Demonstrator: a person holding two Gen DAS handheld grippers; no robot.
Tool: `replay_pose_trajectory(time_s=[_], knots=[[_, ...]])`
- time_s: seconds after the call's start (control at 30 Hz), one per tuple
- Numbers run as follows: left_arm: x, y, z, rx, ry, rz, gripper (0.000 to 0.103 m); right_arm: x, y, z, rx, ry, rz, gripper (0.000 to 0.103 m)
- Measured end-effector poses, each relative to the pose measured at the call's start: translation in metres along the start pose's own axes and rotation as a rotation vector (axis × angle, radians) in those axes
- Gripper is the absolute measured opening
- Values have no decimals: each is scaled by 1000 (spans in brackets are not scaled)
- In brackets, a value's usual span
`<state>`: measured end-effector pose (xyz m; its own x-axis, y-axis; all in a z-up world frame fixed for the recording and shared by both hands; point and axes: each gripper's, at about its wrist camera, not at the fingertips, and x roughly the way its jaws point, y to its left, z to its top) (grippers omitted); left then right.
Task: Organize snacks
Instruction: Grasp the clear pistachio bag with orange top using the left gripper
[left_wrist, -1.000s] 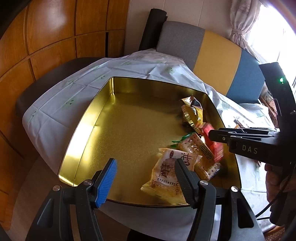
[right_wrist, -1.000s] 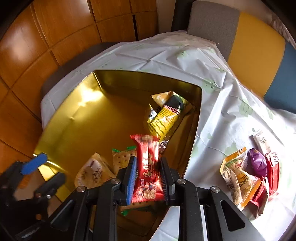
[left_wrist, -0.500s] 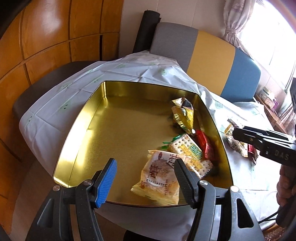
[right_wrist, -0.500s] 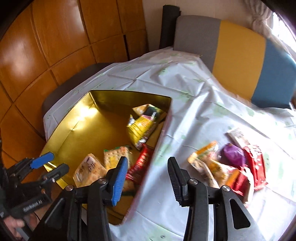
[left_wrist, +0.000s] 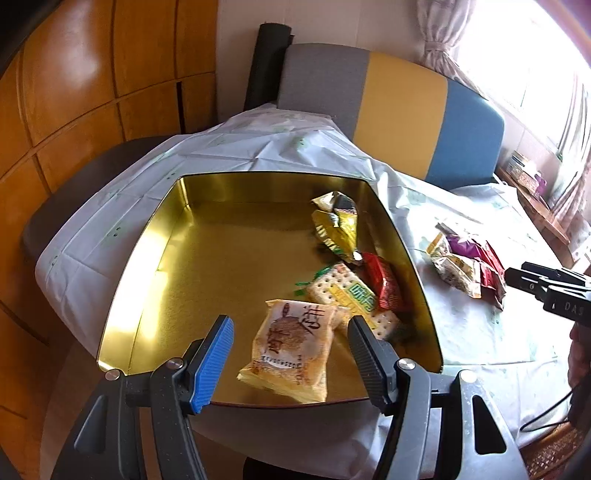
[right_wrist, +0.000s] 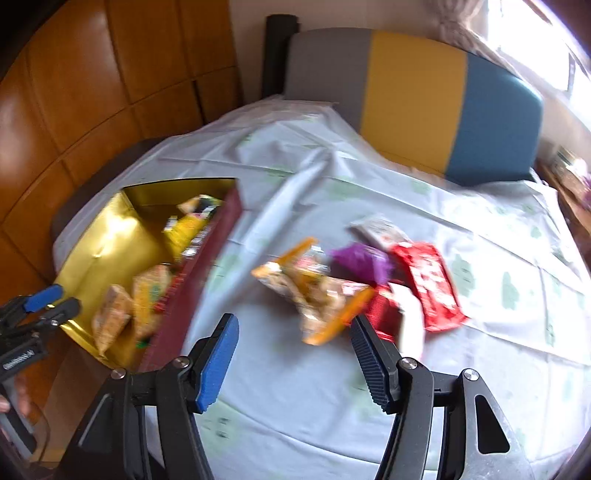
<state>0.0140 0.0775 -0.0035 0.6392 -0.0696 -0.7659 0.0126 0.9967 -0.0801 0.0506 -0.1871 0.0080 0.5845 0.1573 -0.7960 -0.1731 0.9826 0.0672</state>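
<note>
Loose snack pile (right_wrist: 354, 280) on tablecloth, just ahead of empty, wide-apart right gripper (right_wrist: 293, 363).

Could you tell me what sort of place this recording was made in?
Most likely a home dining room: a table under a thin white tablecloth, an upholstered chair in grey, yellow and blue, wood wall panels, and a curtained window.

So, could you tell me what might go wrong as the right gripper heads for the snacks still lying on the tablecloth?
The pile of snacks overlaps, so the open right gripper could pinch two packets at once. The tablecloth is creased and could bunch up under the fingertips. The snacks in the gold tin crowd its right wall, so another might land on the rim.
</note>
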Motion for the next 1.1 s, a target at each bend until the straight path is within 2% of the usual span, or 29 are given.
replay_pose_trajectory(time_s=[0.33, 0.47, 0.6, 0.67, 0.77, 0.87, 1.0, 1.1], knots=[[-1, -30, 6, 85, 3, -41, 65, -9, -77, -7, 94, 9, -105, 67], [-1, -48, 14, 122, 10, -82, 61, -4, -108, -11, 145, 12, -146, 69], [-1, -78, 24, 199, 27, -153, 58, 4, -143, -21, 271, 24, -156, 69], [4, -93, 31, 209, 57, -206, 58, 7, -157, -22, 348, 49, -153, 69], [16, -121, 42, 209, 114, -293, 57, -1, -165, -21, 398, 14, -140, 70], [32, -148, 52, 188, 178, -353, 57, -7, -167, -21, 427, -7, -124, 75], [65, -176, 64, 131, 282, -399, 57, -11, -167, -19, 433, -21, -103, 77], [95, -187, 69, 42, 373, -412, 57, -14, -167, -18, 443, -29, -84, 78]])
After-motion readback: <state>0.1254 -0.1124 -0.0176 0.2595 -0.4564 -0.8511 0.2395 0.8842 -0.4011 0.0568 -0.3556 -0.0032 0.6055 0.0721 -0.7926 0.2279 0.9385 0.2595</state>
